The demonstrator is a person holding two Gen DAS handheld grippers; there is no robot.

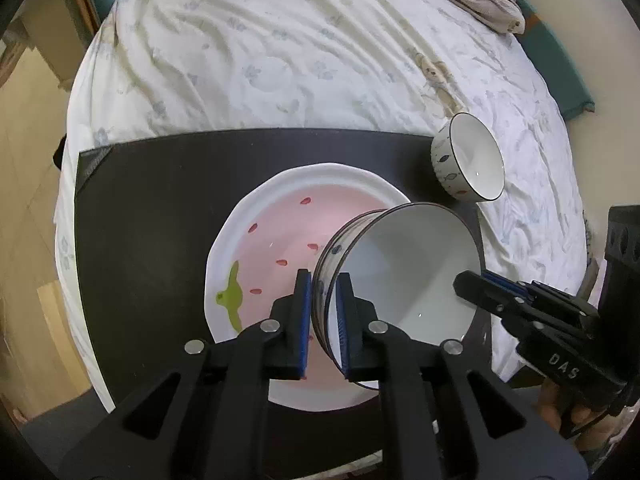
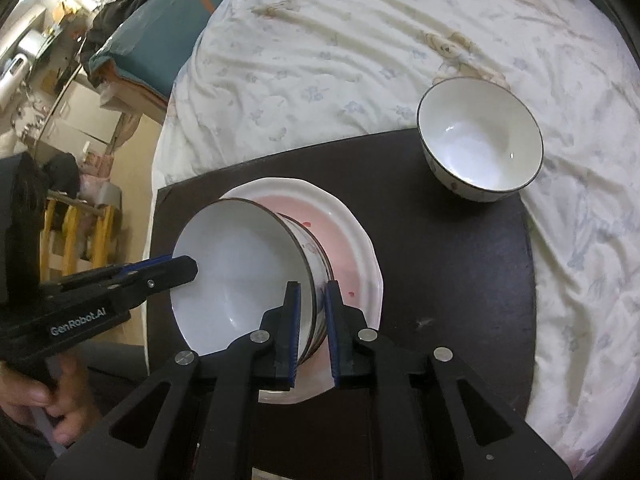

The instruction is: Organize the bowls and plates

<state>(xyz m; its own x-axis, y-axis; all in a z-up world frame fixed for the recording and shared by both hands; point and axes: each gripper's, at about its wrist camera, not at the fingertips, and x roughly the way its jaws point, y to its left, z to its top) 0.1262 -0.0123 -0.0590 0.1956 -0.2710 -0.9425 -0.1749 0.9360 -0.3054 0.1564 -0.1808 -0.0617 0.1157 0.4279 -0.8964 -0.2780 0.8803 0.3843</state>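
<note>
Left wrist view: left gripper (image 1: pixel 324 312) clamps the rim of a white bowl (image 1: pixel 404 276), over a pink plate (image 1: pixel 276 248) on a dark board (image 1: pixel 160 208); second bowl (image 1: pixel 468 160) at the board's far corner.

Right wrist view: right gripper (image 2: pixel 313 328) pinches the same bowl's opposite rim; bedsheet (image 2: pixel 360 60) beyond.

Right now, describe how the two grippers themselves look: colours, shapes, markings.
Both are matte black plastic with triangular cut-outs in the linkage arms and round silver pivot pins. The fingers carry ribbed blue pads. The left gripper reads "GenRobot.AI" in pale lettering on its body; the right gripper shows "DAS". Bare hands hold the handles; no cables or sleeves visible.
</note>
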